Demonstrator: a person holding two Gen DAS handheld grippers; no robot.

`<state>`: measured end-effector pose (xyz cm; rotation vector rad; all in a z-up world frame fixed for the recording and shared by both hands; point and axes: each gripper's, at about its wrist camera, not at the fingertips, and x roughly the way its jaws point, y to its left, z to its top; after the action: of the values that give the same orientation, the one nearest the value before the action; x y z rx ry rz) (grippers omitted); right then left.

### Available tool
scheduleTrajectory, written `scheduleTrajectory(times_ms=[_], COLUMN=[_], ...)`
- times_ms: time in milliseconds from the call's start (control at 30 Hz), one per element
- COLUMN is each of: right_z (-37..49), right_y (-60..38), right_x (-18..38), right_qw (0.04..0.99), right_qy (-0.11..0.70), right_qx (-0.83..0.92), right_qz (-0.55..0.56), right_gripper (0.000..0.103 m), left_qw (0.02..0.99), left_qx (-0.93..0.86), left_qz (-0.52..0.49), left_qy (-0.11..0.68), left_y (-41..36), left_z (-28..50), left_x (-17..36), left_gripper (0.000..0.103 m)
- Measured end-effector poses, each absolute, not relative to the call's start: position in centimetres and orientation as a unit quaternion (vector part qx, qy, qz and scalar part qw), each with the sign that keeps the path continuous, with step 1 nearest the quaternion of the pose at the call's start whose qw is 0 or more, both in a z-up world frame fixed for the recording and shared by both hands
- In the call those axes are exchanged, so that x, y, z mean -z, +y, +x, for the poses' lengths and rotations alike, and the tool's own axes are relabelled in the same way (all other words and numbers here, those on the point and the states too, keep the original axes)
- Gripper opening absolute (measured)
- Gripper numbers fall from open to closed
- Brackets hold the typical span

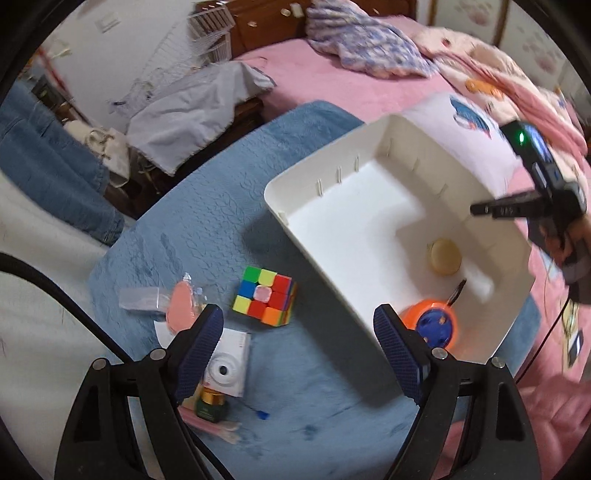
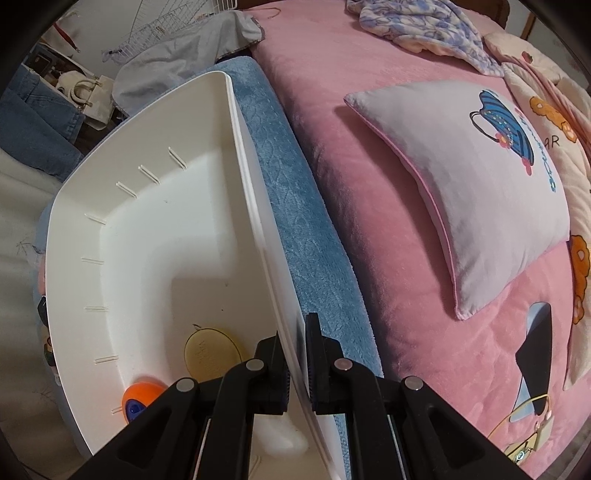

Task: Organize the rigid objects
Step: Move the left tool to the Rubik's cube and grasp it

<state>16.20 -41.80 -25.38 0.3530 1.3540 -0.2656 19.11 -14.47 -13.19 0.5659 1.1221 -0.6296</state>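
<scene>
A: We're on a bed here, pink bedspread (image 2: 388,184) with a blue blanket (image 1: 207,206) laid over it, and a butterfly cushion (image 2: 491,177) off to the side.

B: And a dark wooden headboard (image 1: 266,26) up top, with jeans (image 1: 55,162) draped at the left edge.

A: The white bin (image 1: 354,236) sits tilted on the blanket, a yellow oval piece (image 1: 444,256) and an orange-and-blue round toy (image 1: 432,325) inside.

B: The right gripper (image 2: 295,363) has its jaws clamped on the bin's wall, one finger inside, one outside.

A: The left gripper (image 1: 299,354) hovers above the blanket, jaws spread wide, nothing between them.

B: Loose on the blanket beside the bin: a Rubik's cube (image 1: 264,295), a white camera (image 1: 229,365), a small green bottle (image 1: 211,404).
</scene>
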Motion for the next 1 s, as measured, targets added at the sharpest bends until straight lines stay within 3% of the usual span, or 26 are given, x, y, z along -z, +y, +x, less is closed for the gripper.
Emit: scheduleTrajectory(times_ms=[333,1000], right_z=[16.3,16.5], right_y=[-41.5,-41.0], right_x=[25.4,25.5], right_qw=[0.753,0.748], right_qy=[0.625,0.631], right_qx=[0.135,0.149], right_qz=[0.155,0.137], right_gripper=[0.008,0.01], left_qw=[0.704,0.663], left_qx=[0.326,0.359], left_qz=[0.343,0.336], left_qy=[0.529,0.564], left_y=[-13.7,-14.2], left_z=[21.6,25.7], left_x=[17.8,25.9], left_gripper=[0.086,0.086])
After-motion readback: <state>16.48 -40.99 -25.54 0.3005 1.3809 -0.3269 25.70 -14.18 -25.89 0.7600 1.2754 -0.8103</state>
